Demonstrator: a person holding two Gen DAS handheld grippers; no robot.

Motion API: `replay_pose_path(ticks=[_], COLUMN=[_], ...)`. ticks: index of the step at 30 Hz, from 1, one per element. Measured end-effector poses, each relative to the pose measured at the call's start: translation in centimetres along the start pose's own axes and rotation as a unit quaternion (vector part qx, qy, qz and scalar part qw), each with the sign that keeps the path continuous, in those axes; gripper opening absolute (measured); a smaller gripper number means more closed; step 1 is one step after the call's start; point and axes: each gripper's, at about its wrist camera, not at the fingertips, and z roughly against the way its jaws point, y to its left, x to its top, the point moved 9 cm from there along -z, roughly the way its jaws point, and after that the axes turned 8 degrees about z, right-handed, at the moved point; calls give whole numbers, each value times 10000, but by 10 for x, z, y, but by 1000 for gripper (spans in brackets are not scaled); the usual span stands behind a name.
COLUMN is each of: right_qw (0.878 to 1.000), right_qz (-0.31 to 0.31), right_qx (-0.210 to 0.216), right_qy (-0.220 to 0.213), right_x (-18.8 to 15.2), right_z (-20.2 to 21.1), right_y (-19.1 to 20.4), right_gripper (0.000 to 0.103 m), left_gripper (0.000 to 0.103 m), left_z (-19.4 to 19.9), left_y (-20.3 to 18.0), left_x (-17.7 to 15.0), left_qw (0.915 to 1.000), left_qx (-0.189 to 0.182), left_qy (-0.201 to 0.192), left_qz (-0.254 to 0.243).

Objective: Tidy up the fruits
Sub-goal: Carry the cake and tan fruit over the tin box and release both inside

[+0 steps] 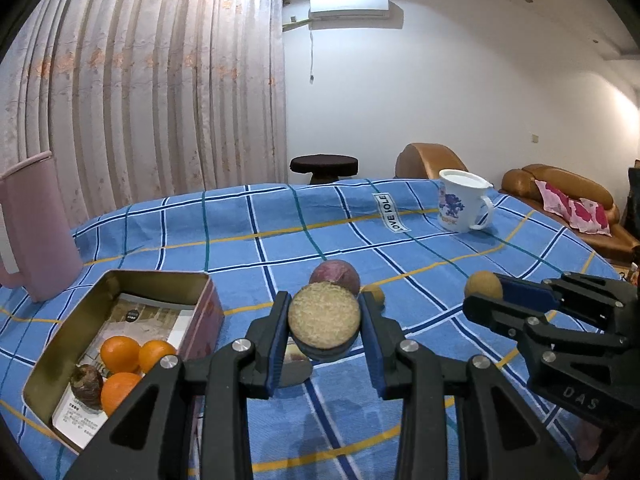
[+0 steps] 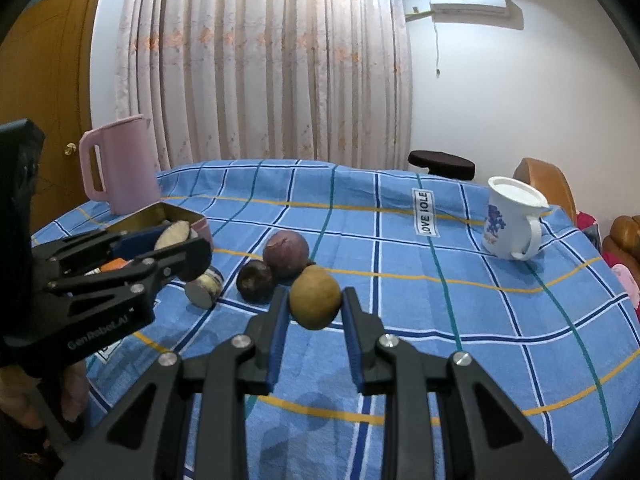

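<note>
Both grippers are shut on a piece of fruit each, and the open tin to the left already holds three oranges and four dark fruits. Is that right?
Not quite. The left wrist view shows the tin holding three oranges but only one dark fruit. The rest stands: the left gripper and the right gripper each clamp a fruit.

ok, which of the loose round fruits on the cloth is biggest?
The reddish-purple round fruit, farthest back of the loose ones. It clearly outsizes the dark purple fruit resting beside it; neither gripper is holding it.
</note>
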Motion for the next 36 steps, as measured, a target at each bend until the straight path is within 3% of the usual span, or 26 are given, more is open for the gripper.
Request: replay_pose_path(ticks=[8, 14, 20, 27, 36], right_qw=[9990, 9958, 9903, 9836, 9788], right_qz=[301, 532, 808, 1008, 1167], right_qx=[286, 707, 1099, 1495, 1663], right_qy=[-150, -247, -248, -41, 250], right_x=[38, 72, 97, 99, 76], right_z=[-8, -26, -55, -85, -106], right_y=[37, 80, 130, 179, 207], right_gripper=[29, 29, 29, 29, 29], left_gripper=[36, 36, 36, 36, 36], left_z=[8, 30, 35, 31, 21], left_y=[41, 105, 163, 203, 211], left_x=[7, 27, 27, 10, -4], left_qw=[9989, 9944, 9884, 9841, 9824], left_qx=[427, 931, 1357, 1445, 1420], left_qy=[69, -126, 41, 367, 579], left_qz=[187, 473, 683, 962, 1068])
